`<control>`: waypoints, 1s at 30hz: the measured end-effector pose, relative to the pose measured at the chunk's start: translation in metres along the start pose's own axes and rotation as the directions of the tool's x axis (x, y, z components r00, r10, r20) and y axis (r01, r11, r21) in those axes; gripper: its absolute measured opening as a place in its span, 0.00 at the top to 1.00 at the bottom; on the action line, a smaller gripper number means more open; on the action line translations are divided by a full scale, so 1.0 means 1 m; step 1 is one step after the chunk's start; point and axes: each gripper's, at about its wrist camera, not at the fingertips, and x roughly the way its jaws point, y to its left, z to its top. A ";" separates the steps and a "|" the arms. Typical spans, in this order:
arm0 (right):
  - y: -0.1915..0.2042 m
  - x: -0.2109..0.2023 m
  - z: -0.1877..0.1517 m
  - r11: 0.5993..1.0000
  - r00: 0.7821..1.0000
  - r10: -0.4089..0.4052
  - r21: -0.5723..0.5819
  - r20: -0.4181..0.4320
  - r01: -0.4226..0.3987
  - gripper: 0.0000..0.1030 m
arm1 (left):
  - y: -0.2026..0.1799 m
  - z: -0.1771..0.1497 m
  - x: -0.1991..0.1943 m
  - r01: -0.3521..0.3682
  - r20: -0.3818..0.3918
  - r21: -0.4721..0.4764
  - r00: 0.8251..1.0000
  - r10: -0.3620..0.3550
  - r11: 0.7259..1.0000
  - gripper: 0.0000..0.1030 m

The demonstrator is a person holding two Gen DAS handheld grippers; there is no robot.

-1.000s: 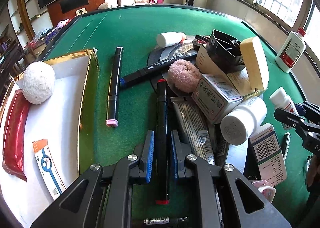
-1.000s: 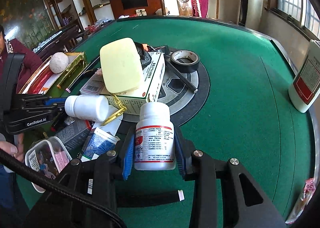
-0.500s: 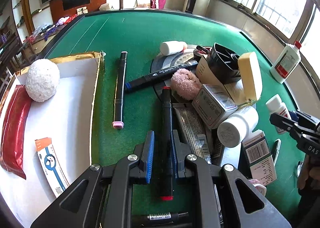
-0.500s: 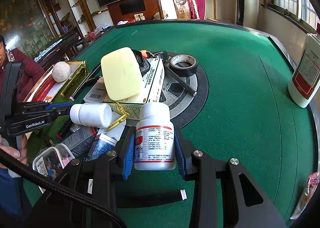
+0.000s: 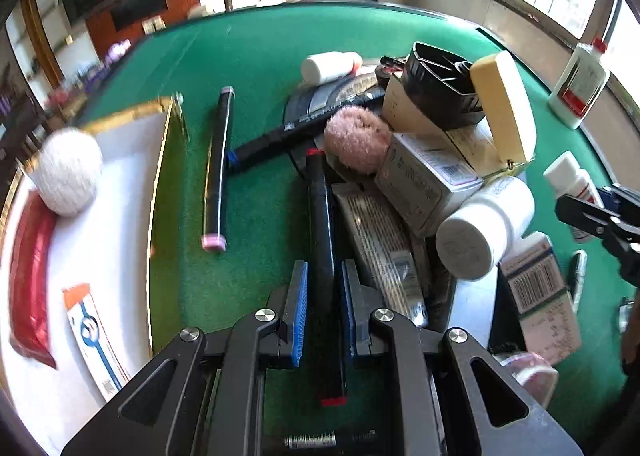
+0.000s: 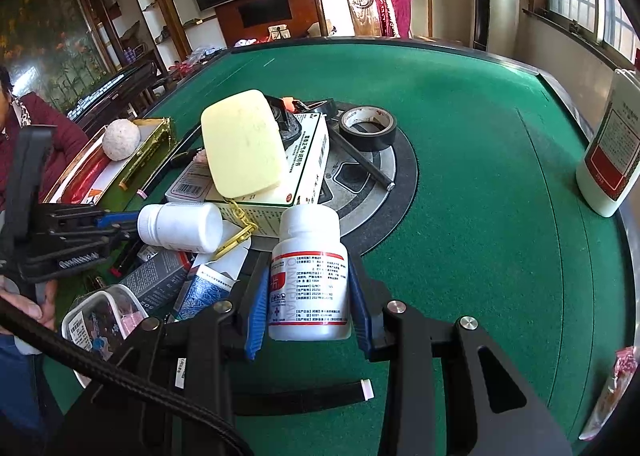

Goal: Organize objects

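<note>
My left gripper (image 5: 323, 276) is shut on a black marker with red ends (image 5: 322, 215), which lies along its blue pads and points at the pile. My right gripper (image 6: 308, 284) is shut on a white pill bottle with a red-striped label (image 6: 308, 276), held upright over the green felt. The pile holds a second white bottle (image 5: 482, 230) on its side, medicine boxes (image 5: 424, 183), a yellow case (image 5: 504, 107) and a pink pompom (image 5: 356, 139). A gold-edged white tray (image 5: 120, 159) on the left carries a white ball (image 5: 68, 175) and a red packet (image 5: 28, 276).
A pink-tipped marker (image 5: 218, 167) and a blue-tipped marker (image 5: 280, 139) lie on the felt beside the tray. A roll of black tape (image 6: 368, 127) sits on the round centre plate (image 6: 384, 191). A large white bottle (image 6: 612, 159) stands at the right edge. A person in a red top (image 6: 24, 135) is at the left.
The left gripper has shifted a little with the marker, and its view now looks blurred at the left. The right gripper and its bottle have stayed put.
</note>
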 end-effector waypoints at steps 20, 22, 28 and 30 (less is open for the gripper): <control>0.001 0.005 -0.002 1.000 1.000 0.003 0.011 -0.017 -0.003 0.68 | 0.006 0.000 -0.016 0.061 0.048 -0.035 0.997 -0.059 0.998 0.89; 0.002 0.010 -0.004 1.000 0.999 -0.011 -0.001 -0.036 0.011 0.68 | -0.001 -0.002 -0.012 0.034 0.034 -0.008 0.999 -0.034 0.999 0.89; 0.005 0.019 -0.009 0.998 0.996 -0.051 -0.031 -0.072 0.049 0.68 | -0.008 -0.003 -0.002 -0.029 0.020 0.028 0.999 0.028 0.999 0.88; 0.006 0.021 -0.010 0.998 0.995 -0.056 -0.038 -0.082 0.053 0.68 | -0.010 -0.006 -0.003 -0.042 0.028 0.040 0.999 0.041 0.998 0.88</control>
